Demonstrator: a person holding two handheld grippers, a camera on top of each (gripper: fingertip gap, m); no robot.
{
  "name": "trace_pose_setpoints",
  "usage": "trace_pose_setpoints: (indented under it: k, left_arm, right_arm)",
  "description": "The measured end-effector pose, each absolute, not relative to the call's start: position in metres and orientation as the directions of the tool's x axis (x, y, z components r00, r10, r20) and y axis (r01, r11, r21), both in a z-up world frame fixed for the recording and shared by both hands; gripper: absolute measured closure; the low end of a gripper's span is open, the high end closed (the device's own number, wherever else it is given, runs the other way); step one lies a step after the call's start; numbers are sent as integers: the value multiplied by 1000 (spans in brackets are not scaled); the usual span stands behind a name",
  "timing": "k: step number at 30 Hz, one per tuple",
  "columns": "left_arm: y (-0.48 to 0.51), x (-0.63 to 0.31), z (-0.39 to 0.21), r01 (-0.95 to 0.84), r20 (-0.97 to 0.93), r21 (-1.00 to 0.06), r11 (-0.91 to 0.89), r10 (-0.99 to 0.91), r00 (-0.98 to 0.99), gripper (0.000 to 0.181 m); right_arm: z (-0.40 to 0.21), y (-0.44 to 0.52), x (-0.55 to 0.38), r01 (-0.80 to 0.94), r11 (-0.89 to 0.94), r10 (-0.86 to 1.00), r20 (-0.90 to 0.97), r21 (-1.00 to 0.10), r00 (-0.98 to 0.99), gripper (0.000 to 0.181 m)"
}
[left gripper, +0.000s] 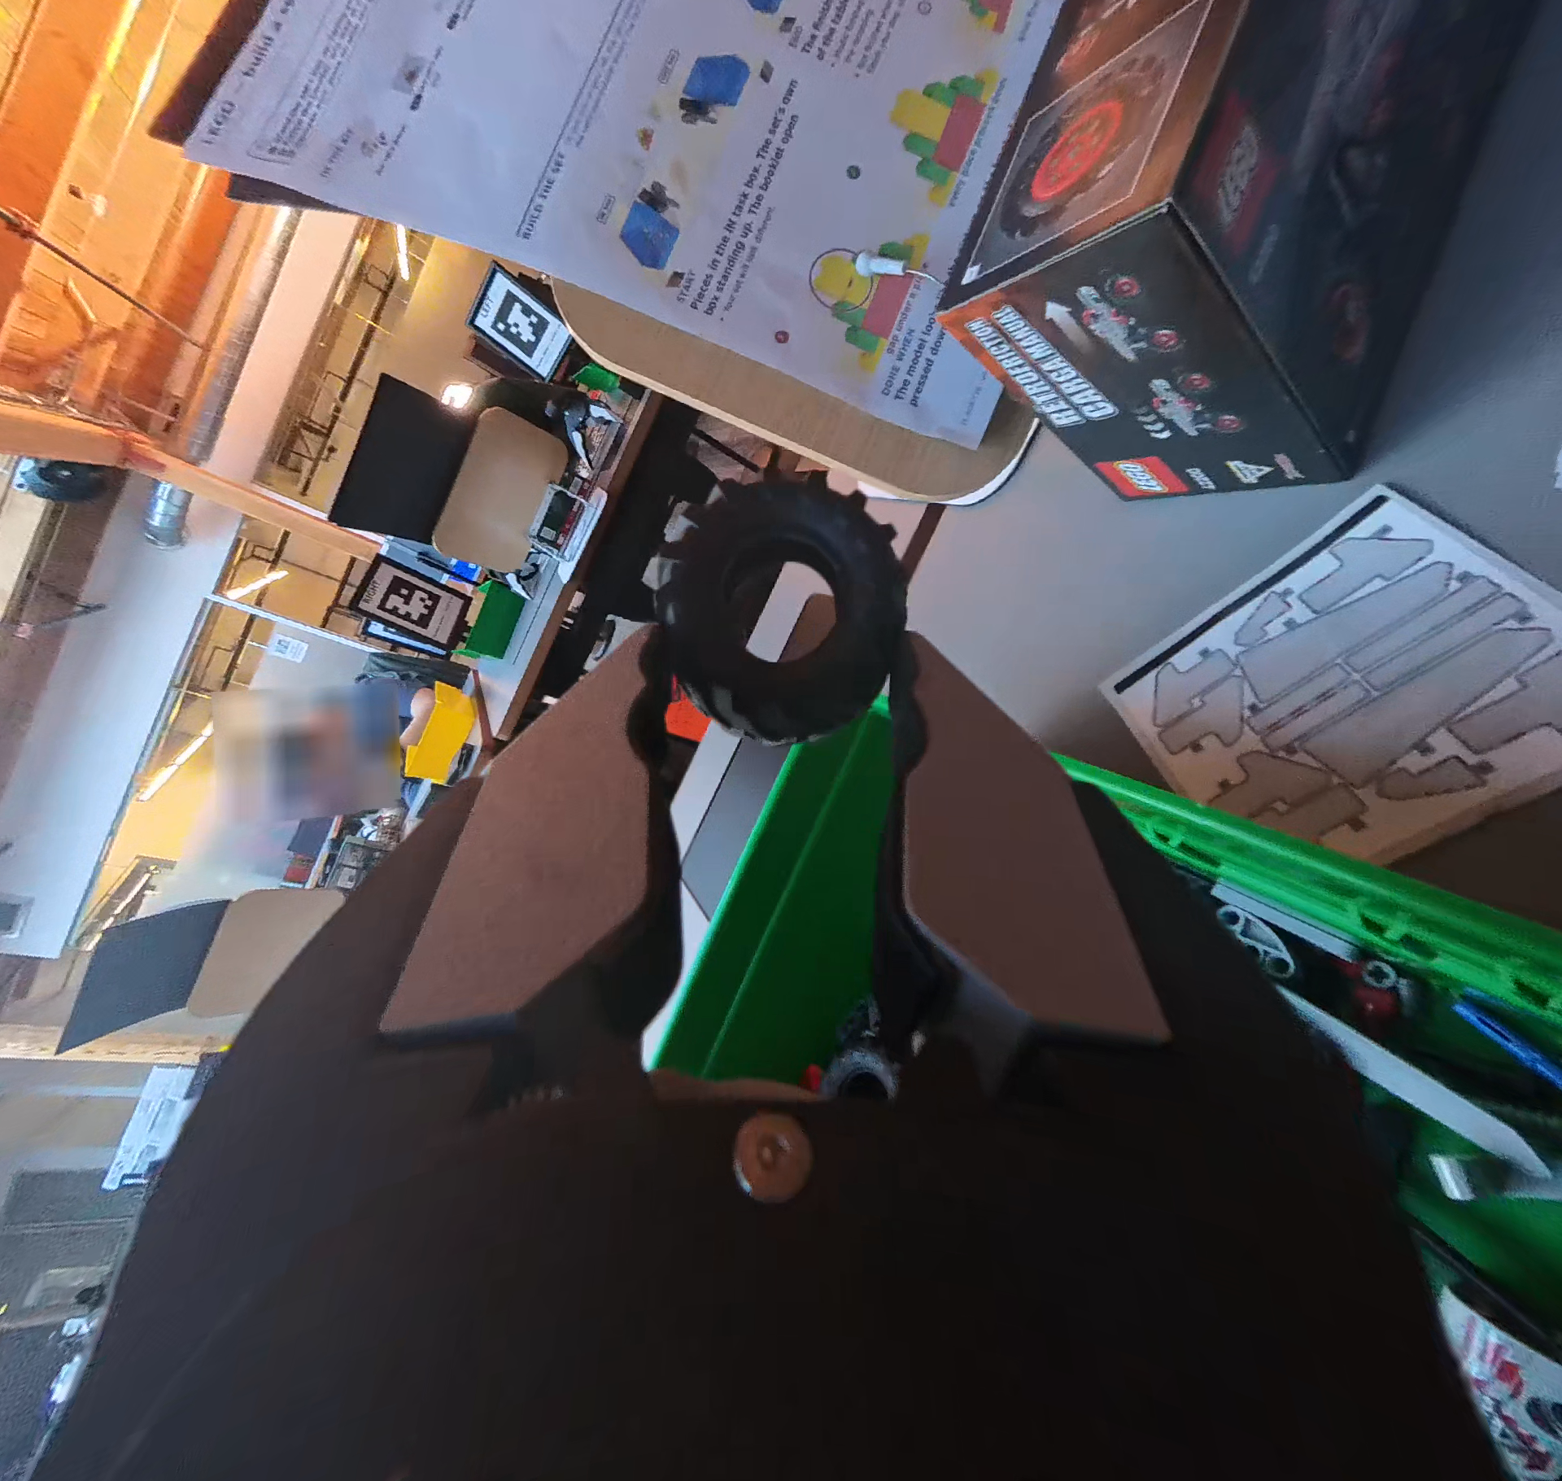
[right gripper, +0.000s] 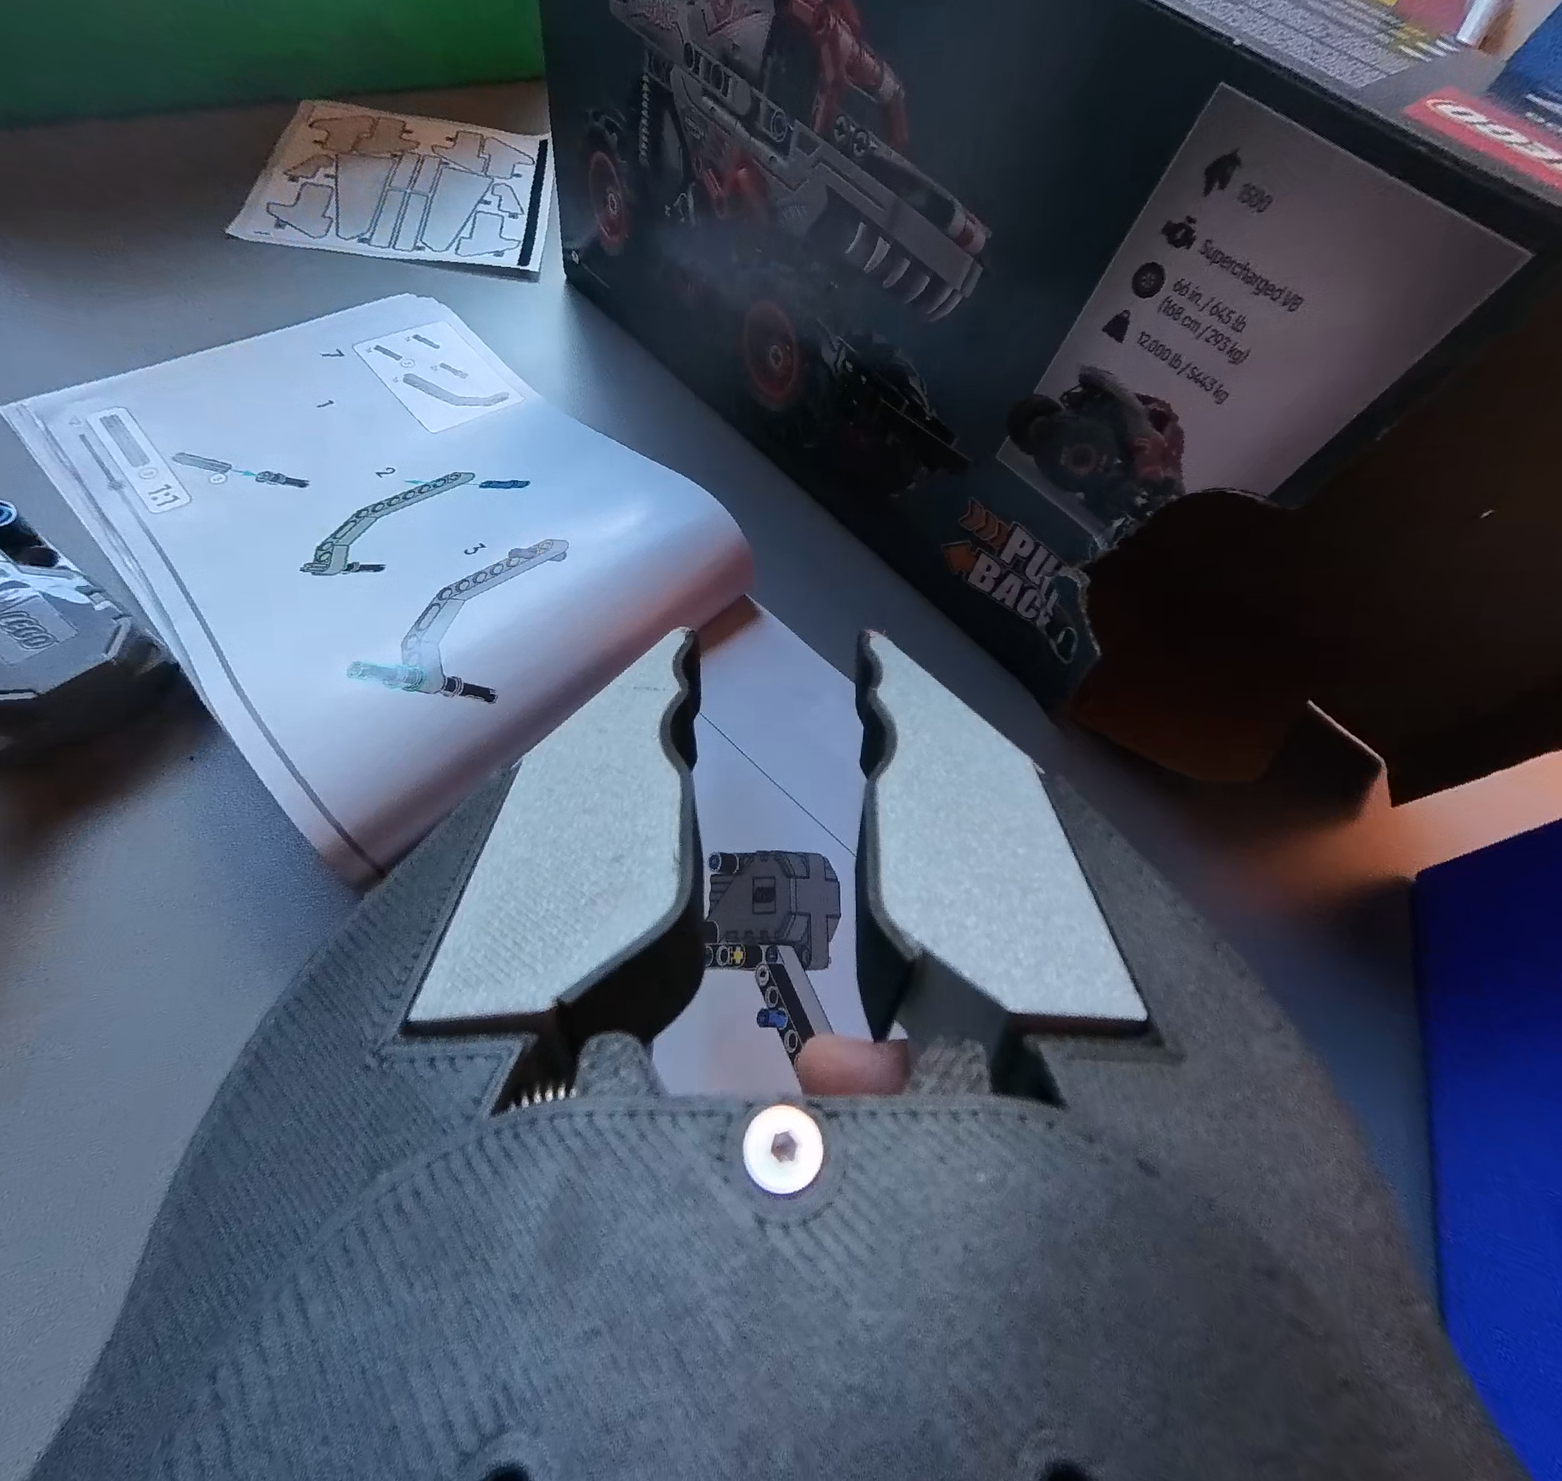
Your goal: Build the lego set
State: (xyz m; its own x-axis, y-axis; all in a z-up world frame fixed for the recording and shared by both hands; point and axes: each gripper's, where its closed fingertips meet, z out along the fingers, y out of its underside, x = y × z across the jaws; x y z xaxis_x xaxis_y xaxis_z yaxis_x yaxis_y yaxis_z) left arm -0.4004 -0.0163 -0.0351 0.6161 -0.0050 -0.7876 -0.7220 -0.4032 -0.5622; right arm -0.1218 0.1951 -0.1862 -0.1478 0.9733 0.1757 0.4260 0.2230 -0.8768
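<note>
In the left wrist view my left gripper [left gripper: 782, 650] is shut on a black rubber tyre [left gripper: 701, 595] and holds it in the air above a green bin [left gripper: 803, 849] with several loose Lego pieces [left gripper: 1369, 975]. In the right wrist view my right gripper [right gripper: 778, 663] is open and empty, low over the open instruction booklet [right gripper: 380, 510] on the grey table. A printed model picture shows between its fingers. The dark Lego set box [right gripper: 845, 214] stands just behind the booklet and also shows in the left wrist view [left gripper: 1226, 324].
A sticker sheet [right gripper: 397, 181] lies left of the box, also in the left wrist view [left gripper: 1352, 679]. A grey Lego part [right gripper: 51, 620] sits at the booklet's left. The box's torn dark flap [right gripper: 1226, 637] hangs at the right, with a blue surface [right gripper: 1488, 1060] beyond. An instruction poster [left gripper: 676, 88] stands behind. Some 40 cm of space lies between my two pairs of fingers.
</note>
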Motion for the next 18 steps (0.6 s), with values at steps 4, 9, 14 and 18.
trace_pose_setpoints:
  k: [4,9,14,18]
  left_arm:
    - [-28,-422,-75,-596,-694,-549,-586,-78,716,125]
    - [-72,-467,-137,-437,-630,-377,-816,-120,768,123]
    - [-85,-470,-167,-351,-540,-317,-881,-137,831,124]
    - [-95,-458,-176,-346,-488,-270,-899,-182,853,123]
  right_arm:
    - [-187,195,-122,428,224,973,177,-875,-148,146]
    - [-186,195,-122,424,228,972,182,-876,-147,146]
    - [-188,195,-122,437,224,973,176,-871,-149,146]
    - [-189,195,-122,438,234,971,188,-868,-146,146]
